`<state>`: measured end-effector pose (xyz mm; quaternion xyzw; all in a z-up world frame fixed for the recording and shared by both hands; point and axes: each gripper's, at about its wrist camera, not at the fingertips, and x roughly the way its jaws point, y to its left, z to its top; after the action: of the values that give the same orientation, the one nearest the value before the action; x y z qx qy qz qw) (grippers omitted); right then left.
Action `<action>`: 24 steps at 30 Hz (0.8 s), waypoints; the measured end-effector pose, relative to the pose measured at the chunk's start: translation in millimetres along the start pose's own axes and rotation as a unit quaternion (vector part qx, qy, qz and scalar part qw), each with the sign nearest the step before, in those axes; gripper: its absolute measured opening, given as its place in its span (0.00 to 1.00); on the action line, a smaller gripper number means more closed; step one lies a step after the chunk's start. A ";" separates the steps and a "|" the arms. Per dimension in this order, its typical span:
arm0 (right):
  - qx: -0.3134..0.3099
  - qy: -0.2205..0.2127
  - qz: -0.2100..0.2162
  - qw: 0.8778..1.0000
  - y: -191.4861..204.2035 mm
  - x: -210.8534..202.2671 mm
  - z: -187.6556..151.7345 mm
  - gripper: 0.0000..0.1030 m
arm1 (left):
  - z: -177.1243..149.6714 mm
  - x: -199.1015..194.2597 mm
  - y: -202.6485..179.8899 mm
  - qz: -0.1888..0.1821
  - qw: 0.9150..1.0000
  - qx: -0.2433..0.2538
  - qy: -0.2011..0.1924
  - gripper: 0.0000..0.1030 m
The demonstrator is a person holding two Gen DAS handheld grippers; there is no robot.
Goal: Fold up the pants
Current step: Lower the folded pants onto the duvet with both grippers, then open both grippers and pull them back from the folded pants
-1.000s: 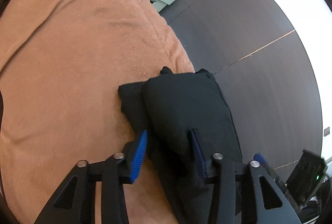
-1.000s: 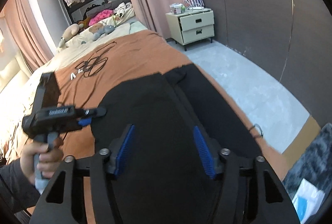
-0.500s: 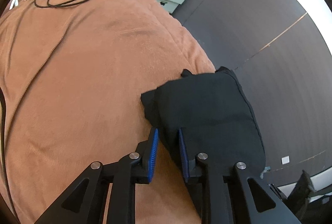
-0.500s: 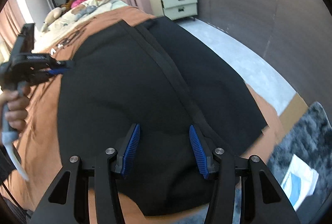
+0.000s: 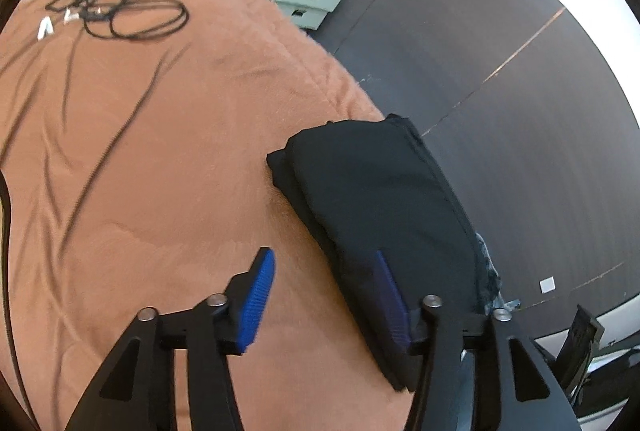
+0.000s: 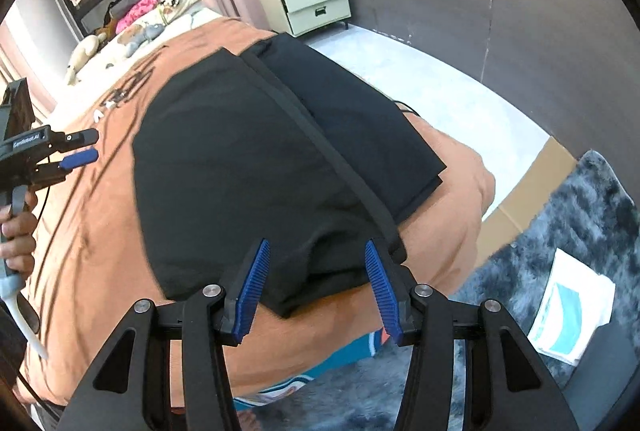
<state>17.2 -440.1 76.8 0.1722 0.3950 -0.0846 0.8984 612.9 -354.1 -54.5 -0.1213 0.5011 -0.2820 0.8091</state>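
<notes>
**Pants folded, both tongs letting go**

The left tongs (image 5: 324, 297) are opening, nothing pinched. The right tongs (image 6: 316, 287) are also opening — empty over the hem. The black pants (image 6: 248, 167) lie folded on the orange bed (image 5: 132, 151), near its corner. To finish well, I'd lift straight off, then smooth the top layer. Open blanket lies leftward — the floor edge is close.

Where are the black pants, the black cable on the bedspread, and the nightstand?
black pants (image 6: 248, 167): right wrist view, middle of the folded top layer.
black cable (image 5: 136, 19): left wrist view, on the coiled loop lying on the orange bedspread.
nightstand (image 6: 316, 5): right wrist view, front between its two drawers.
</notes>
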 end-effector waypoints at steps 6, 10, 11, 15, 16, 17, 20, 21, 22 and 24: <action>0.002 -0.037 -0.002 0.999 13.6 -25.8 -24.5 0.78 | -15.2 -49.8 -12.3 0.003 0.999 0.026 -0.029 0.82; 0.001 -0.052 -0.013 0.999 30.6 -39.6 -43.3 0.88 | -28.0 -79.0 -16.2 -0.001 0.999 0.034 -0.040 0.94; 0.000 -0.057 -0.016 0.998 33.4 -45.9 -45.3 0.89 | -29.9 -84.0 -18.0 0.000 0.998 0.038 -0.041 0.94; -0.004 -0.071 -0.022 0.997 50.9 -54.5 -60.2 1.00 | -44.1 -110.8 -19.8 0.006 0.997 0.052 -0.054 0.99; -0.004 -0.071 -0.025 0.997 57.5 -56.2 -64.6 1.00 | -47.3 -118.5 -19.7 0.007 0.997 0.054 -0.057 1.00; -0.005 -0.072 -0.025 0.997 68.1 -52.6 -68.9 1.00 | -51.1 -127.3 -19.1 0.008 0.997 0.056 -0.060 1.00; -0.012 -0.076 -0.023 0.997 79.4 -58.5 -77.5 1.00 | -60.2 -148.3 -17.3 0.012 0.996 0.064 -0.069 0.99; -0.013 -0.077 -0.022 0.997 82.5 -60.3 -78.7 1.00 | -63.3 -154.1 -17.3 0.014 0.995 0.067 -0.071 1.00; -0.014 -0.079 -0.020 0.997 83.8 -61.9 -80.2 1.00 | -66.7 -161.2 -17.3 0.017 0.995 0.072 -0.073 1.00; -0.016 -0.084 -0.016 0.996 88.1 -66.6 -84.3 1.00 | -73.0 -173.0 -16.6 0.021 0.994 0.078 -0.078 1.00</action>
<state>-59.7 -325.7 94.4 0.1433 0.3218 -0.1066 0.9298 484.6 -261.3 47.7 -0.0685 0.4156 -0.2931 0.8583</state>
